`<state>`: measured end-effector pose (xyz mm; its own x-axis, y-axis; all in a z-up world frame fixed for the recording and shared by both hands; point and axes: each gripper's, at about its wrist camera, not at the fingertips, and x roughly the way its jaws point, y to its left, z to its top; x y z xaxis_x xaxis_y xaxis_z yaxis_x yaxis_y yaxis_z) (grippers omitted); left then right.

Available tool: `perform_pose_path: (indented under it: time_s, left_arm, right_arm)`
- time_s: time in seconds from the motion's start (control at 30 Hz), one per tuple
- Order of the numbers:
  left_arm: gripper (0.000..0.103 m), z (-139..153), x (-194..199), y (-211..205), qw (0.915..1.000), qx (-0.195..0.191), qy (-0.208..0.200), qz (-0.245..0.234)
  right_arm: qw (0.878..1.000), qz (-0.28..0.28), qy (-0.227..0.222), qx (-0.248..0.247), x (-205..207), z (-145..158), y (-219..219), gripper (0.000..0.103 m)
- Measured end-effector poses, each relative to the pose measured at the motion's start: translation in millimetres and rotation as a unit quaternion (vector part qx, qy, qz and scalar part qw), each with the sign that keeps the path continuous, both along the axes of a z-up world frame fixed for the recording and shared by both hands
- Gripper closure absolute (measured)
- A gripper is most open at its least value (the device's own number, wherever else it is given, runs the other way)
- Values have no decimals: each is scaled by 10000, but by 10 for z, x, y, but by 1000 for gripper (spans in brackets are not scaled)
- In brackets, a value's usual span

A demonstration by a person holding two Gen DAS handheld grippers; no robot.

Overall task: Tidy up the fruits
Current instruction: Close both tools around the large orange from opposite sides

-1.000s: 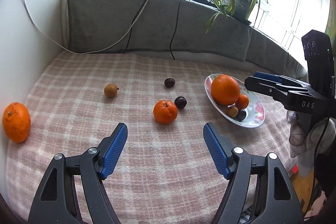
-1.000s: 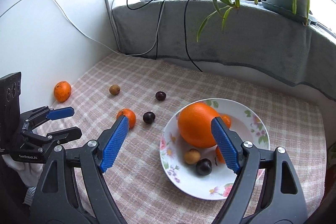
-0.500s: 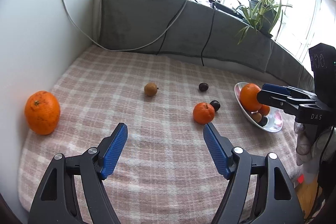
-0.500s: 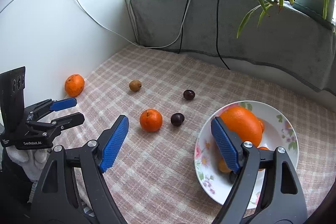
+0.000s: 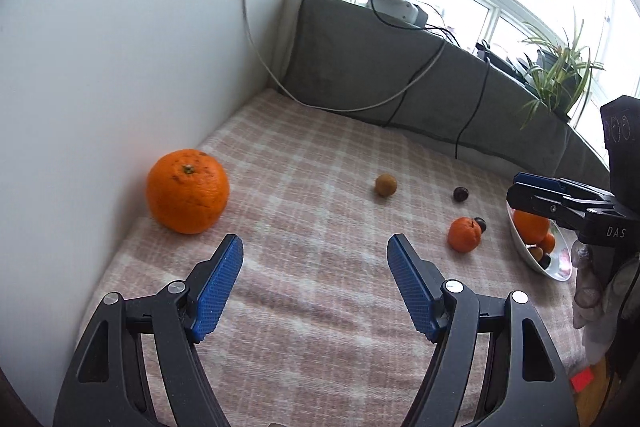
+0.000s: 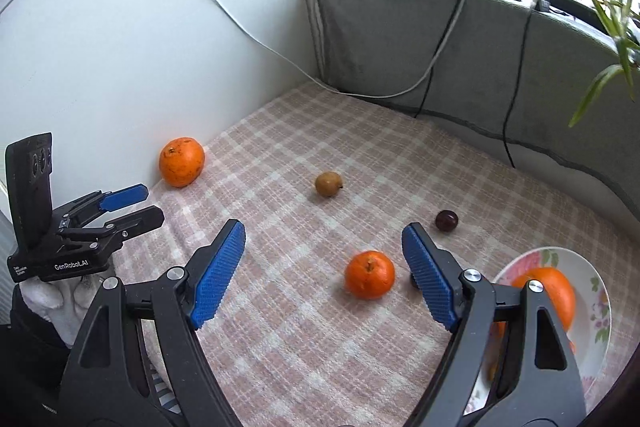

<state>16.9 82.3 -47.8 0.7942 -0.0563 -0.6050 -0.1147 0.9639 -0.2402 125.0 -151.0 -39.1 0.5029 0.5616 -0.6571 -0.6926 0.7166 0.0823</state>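
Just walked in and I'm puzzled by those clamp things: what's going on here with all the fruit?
A person holds a two-fingered gripper in each hand and is sorting fruit onto a flowered plate. Both the left gripper and the right gripper have open, empty jaws. A large orange already sits on the plate. On the checked cloth lie a big orange by the wall, a small orange, a brownish fruit and a dark plum.

Table under a pink checked cloth (image 6: 320, 147). On it: large orange (image 5: 187, 191) by the wall, small brown fruit (image 6: 328, 183), dark plum (image 6: 446, 220), tangerine (image 6: 369, 274), flowered plate (image 6: 600, 307) holding fruit.
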Motion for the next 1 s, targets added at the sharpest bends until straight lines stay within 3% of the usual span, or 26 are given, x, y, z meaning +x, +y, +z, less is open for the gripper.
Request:
perform_pose_path:
  time_s: [0.3,0.6,1.0]
  left_arm:
    - [28,-83,-118,290,9992,-25,-30,409]
    - [28,-169,-73,431,9988,5,-7,496]
    - [31,-240,64,562,9989,33,41,456]
  right_arm:
    - [9961,854,179,155,95,-2,716,20]
    - [9851,1365,947,445,333,-161,1381,20]
    - [9664,1588,1900,694,666,-525,1966,20]
